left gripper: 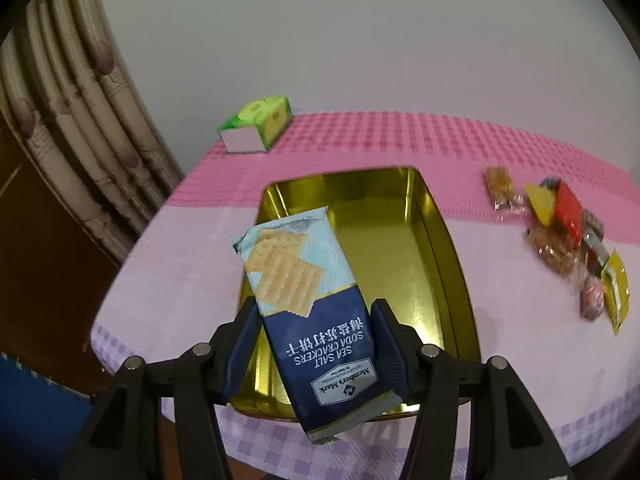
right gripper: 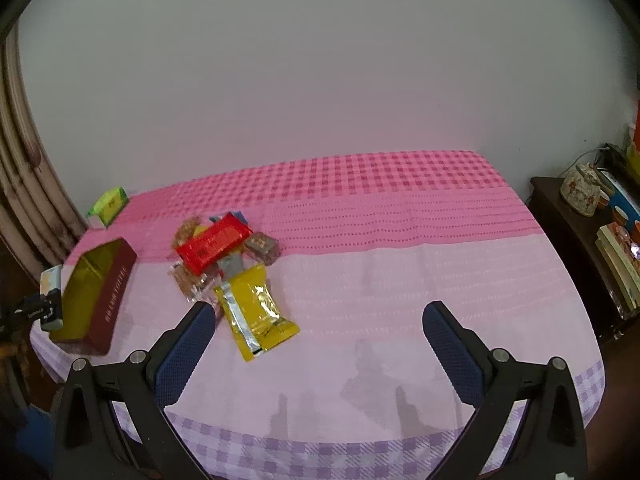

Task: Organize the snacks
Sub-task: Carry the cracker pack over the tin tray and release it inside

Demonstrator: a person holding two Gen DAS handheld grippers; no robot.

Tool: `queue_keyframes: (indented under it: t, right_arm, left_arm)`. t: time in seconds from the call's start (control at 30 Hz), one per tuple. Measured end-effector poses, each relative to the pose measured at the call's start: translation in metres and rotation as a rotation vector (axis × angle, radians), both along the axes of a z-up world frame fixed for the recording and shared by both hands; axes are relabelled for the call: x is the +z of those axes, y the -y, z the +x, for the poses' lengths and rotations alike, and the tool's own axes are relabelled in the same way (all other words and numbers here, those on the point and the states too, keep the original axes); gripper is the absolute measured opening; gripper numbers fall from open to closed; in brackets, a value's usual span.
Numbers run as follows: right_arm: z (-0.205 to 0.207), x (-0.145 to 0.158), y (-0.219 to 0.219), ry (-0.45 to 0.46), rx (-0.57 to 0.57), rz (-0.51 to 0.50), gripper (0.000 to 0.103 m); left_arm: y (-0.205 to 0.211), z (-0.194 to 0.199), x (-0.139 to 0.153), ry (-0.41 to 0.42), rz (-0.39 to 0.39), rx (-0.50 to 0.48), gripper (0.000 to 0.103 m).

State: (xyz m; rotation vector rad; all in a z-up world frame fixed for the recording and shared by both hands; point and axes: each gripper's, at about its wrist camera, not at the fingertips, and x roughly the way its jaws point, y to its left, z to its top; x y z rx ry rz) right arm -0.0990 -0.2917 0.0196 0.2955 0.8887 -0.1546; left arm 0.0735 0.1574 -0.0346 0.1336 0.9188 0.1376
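My left gripper (left gripper: pixel 316 316) is shut on a blue pack of sea salt soda crackers (left gripper: pixel 308 300) and holds it over the near left part of an open gold-lined tin (left gripper: pixel 436 248). From the right wrist view the tin (right gripper: pixel 116 292) is dark red outside, with the cracker pack (right gripper: pixel 51 280) at its left edge. A heap of snacks lies right of the tin: a red pack (right gripper: pixel 214 248), a yellow pouch (right gripper: pixel 256 312) and clear-wrapped biscuits (right gripper: pixel 192 280). My right gripper (right gripper: pixel 316 320) is open and empty above the cloth, just right of the yellow pouch.
A green box (left gripper: pixel 260 122) stands at the table's far left corner, and it also shows in the right wrist view (right gripper: pixel 110 204). The pink and lilac checked cloth (right gripper: pixel 400 272) covers the table. A curtain (left gripper: pixel 80 120) hangs left. A dark side cabinet (right gripper: pixel 580 248) with books and a pot stands right.
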Motion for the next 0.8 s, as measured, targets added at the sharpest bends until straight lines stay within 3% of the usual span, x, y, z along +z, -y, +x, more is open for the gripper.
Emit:
queue_keyframes:
  t: [0.23, 0.5, 0.63, 0.77, 0.8]
  right_arm:
    - [0.012, -0.031, -0.014, -0.086, 0.038, -0.037, 0.103]
    - [0.019, -0.055, -0.026, -0.143, 0.075, -0.056, 0.103]
    - [0.019, -0.064, -0.028, -0.159, 0.083, -0.061, 0.103]
    - [0.018, -0.074, -0.031, -0.167, 0.093, -0.056, 0.103]
    - [0.018, -0.078, -0.033, -0.17, 0.106, -0.06, 0.103]
  left_arm:
    - [-0.007, 0.016, -0.034, -0.052, -0.007, -0.01, 0.057]
    - [-0.018, 0.021, -0.051, -0.071, -0.044, -0.006, 0.057]
    - [-0.021, 0.019, -0.055, -0.061, -0.048, -0.004, 0.058]
    - [-0.025, 0.012, -0.047, -0.008, -0.114, -0.014, 0.06]
    - [-0.024, 0.009, -0.042, 0.015, -0.13, -0.024, 0.068]
